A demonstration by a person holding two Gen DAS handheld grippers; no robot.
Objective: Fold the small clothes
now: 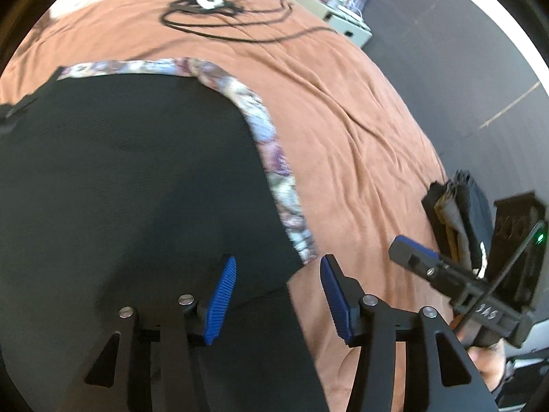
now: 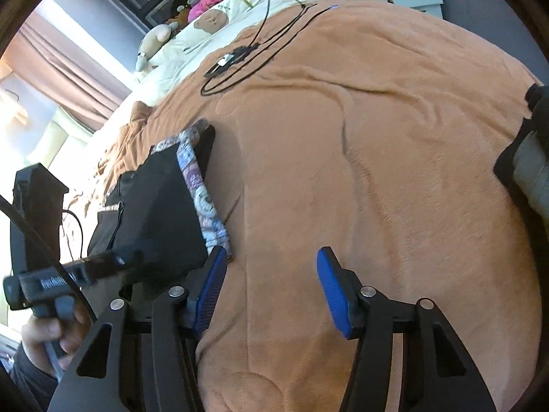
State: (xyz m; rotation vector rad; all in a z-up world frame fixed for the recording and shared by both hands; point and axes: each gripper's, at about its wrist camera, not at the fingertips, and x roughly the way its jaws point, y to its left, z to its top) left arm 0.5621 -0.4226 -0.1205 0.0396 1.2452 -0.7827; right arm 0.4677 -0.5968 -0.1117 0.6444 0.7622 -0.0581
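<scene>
The black garment (image 1: 130, 178) with a floral patterned band (image 1: 274, 158) is lying flat on the brown bed cover (image 1: 343, 120), filling the left-wrist view from 8 to 11 o'clock. It is already showing straight folded edges, so folding appears partly done; further folds and stacking likely remain. The left hand-held gripper (image 1: 278, 292) is hovering over the garment's near edge, jaws about half open, gripping nothing. The right hand-held gripper (image 2: 271, 288) is standing half open over bare cover, also empty, garment at its 10 o'clock. A stack of folded items (image 1: 459, 219) is sitting at 3 o'clock. A black cable (image 1: 219, 17) is lying at 12 o'clock.
</scene>
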